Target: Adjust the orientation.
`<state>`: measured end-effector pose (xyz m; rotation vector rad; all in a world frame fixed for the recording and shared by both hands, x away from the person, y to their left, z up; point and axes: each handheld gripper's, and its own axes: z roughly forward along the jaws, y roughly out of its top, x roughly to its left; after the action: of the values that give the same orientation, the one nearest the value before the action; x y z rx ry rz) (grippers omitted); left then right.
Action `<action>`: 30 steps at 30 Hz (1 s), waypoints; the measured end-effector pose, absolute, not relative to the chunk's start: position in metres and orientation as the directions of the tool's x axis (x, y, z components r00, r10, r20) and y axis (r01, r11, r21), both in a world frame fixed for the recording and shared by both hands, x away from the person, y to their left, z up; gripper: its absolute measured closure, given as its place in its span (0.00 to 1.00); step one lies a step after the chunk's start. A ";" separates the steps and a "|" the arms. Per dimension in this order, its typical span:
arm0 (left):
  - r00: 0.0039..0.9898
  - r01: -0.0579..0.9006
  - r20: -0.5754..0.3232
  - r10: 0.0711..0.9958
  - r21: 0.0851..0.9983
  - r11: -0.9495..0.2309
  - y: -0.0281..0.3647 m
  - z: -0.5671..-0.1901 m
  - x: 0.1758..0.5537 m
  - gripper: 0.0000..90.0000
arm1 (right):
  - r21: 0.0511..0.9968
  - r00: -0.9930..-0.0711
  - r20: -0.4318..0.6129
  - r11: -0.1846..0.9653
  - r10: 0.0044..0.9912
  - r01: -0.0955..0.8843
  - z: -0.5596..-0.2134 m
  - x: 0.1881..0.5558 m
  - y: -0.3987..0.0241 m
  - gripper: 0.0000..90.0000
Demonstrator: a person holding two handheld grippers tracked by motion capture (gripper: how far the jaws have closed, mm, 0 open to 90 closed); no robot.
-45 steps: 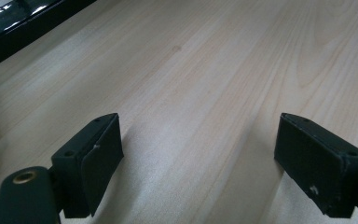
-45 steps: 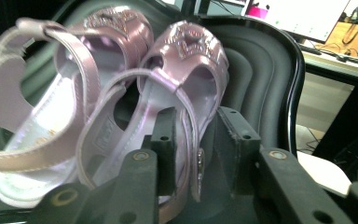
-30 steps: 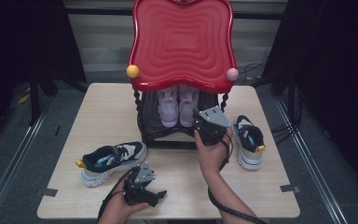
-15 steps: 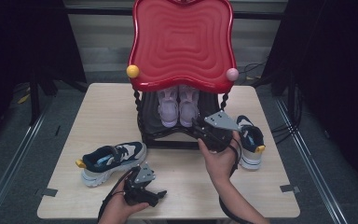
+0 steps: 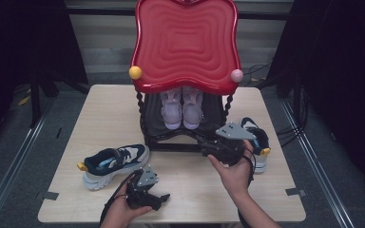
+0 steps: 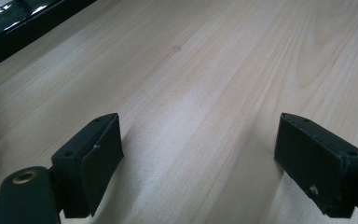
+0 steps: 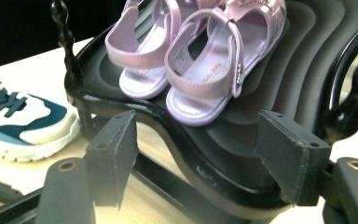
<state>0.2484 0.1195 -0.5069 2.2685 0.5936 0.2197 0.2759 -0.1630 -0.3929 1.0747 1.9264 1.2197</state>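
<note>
A pair of pink sandals [image 5: 181,107] [image 7: 200,60] stands on the black lower shelf [image 5: 209,114] [image 7: 242,140] of a rack with a wavy red top [image 5: 185,42]. My right gripper [image 5: 204,148] [image 7: 200,158] hovers just in front of that shelf and points at its front rim. Its jaws have just been opening, they are open, and nothing is between them. One navy and white sneaker [image 5: 114,164] [image 7: 23,121] lies at the left of the table, its mate [image 5: 259,140] at the right behind my right hand. My left gripper [image 5: 159,197] [image 6: 200,158] rests open on the wood near the front edge.
The rack sits mid-table on the light wooden table [image 5: 195,190] [image 6: 214,70], with twisted black posts [image 5: 140,107] at its sides and a yellow ball [image 5: 135,72] and a pink ball [image 5: 236,75] on its corners. Bare wood lies between the grippers.
My right gripper has drawn back from the shelf, to the right and toward the person, and its jaws have spread wider. The left gripper has stayed put.
</note>
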 end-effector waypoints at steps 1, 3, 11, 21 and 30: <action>0.877 0.348 -0.025 0.480 0.722 -0.598 0.119 -0.507 0.248 0.16 | 0.918 -0.494 -0.065 0.247 0.867 0.311 -0.394 0.275 -0.164 0.30; 0.877 0.348 -0.025 0.480 0.722 -0.598 0.119 -0.507 0.248 0.16 | 0.914 -0.502 -0.072 0.258 0.862 0.312 -0.395 0.272 -0.166 0.29; 0.877 0.348 -0.025 0.480 0.722 -0.598 0.119 -0.507 0.248 0.16 | 0.898 -0.561 -0.041 0.277 0.827 0.342 -0.404 0.264 -0.171 0.23; 0.877 0.348 -0.025 0.480 0.722 -0.598 0.119 -0.507 0.248 0.16 | 0.878 -0.605 -0.011 0.297 0.796 0.375 -0.420 0.255 -0.183 0.20; 0.876 0.349 -0.026 0.481 0.723 -0.597 0.119 -0.507 0.248 0.16 | 0.837 -0.666 0.018 0.353 0.746 0.418 -0.442 0.244 -0.196 0.17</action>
<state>0.2484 0.1194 -0.5069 2.2668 0.5947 0.2191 0.2438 -0.1962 -0.4418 1.0226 2.2548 1.2319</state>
